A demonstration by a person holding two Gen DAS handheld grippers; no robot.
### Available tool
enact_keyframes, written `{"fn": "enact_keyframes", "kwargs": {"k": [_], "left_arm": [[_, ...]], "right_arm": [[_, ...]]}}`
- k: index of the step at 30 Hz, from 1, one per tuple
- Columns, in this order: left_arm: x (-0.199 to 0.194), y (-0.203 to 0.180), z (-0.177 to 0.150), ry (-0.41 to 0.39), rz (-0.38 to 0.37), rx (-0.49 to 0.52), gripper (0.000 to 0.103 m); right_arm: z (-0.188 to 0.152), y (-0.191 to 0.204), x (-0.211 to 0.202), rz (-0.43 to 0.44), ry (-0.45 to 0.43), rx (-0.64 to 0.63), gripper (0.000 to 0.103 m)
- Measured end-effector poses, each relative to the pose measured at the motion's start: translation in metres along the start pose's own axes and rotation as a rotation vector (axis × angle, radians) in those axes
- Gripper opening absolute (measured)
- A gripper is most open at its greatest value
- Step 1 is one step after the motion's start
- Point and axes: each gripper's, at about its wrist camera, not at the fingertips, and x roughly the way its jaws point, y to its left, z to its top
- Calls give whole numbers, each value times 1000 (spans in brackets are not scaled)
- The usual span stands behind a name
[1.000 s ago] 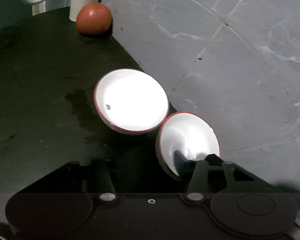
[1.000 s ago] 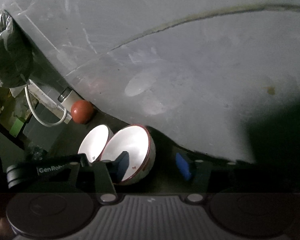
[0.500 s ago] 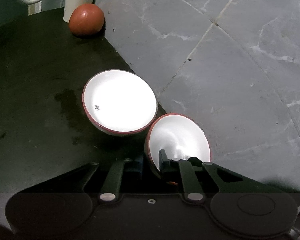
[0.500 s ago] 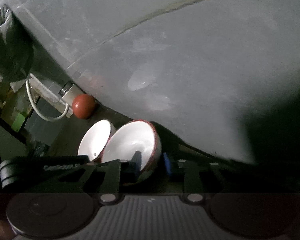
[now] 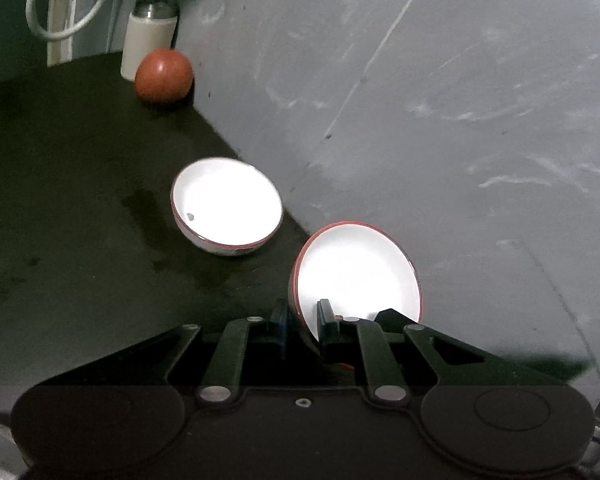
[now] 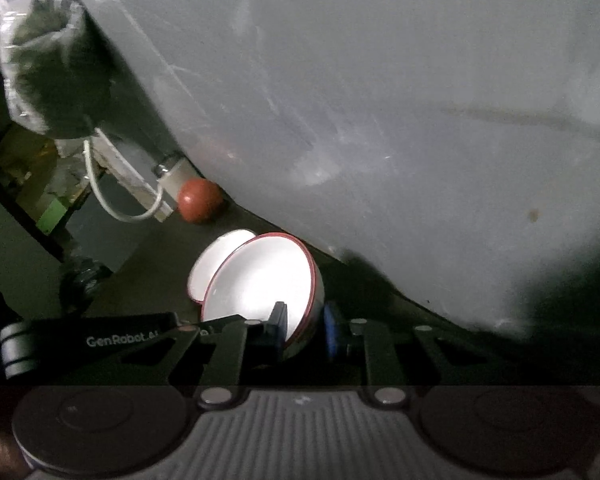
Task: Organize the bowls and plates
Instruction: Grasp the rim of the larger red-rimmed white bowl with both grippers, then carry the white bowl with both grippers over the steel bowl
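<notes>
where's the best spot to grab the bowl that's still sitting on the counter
Pinch the rim of the far bowl, one finger inside and one outside, coming from its open near side. It sits upright with a thin rim, and the wall is close behind it. The near bowl is gripped that way.

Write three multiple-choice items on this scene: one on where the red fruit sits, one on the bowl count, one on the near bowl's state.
1. The red fruit sits:
A) in a bowl
B) beside the white canister, by the wall
C) in a gripper

2. Bowls in view:
A) one
B) two
C) four

3. The near bowl is:
A) upside down
B) lying flat
C) tilted, its rim clamped by the left gripper

Answers:
1 B, the fruit rests just in front of the canister.
2 B, only the near bowl and the far bowl show, both white with red rims.
3 C, the gripper's fingers pinch the rim while the bowl leans.
</notes>
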Motion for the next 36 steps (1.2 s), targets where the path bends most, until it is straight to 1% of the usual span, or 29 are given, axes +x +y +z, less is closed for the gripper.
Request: {"fn": "enact_keyframes", "kwargs": {"k": [6, 11, 17, 23, 36], "left_arm": [[-44, -4, -12, -62, -28, 20, 15], [-67, 3, -30, -68, -64, 8, 15], [-88, 8, -51, -44, -101, 5, 14], [-96, 16, -73, -8, -109, 8, 14], [-98, 32, -94, 67, -91, -26, 14]], "right_arm": [[-3, 17, -35, 29, -25, -44, 21], [-12, 27, -63, 57, -23, -82, 21], [-29, 35, -86, 69, 11, -121, 21], [-45, 36, -105, 74, 55, -151, 21], [-65, 43, -109, 83, 138, -176, 21]]}}
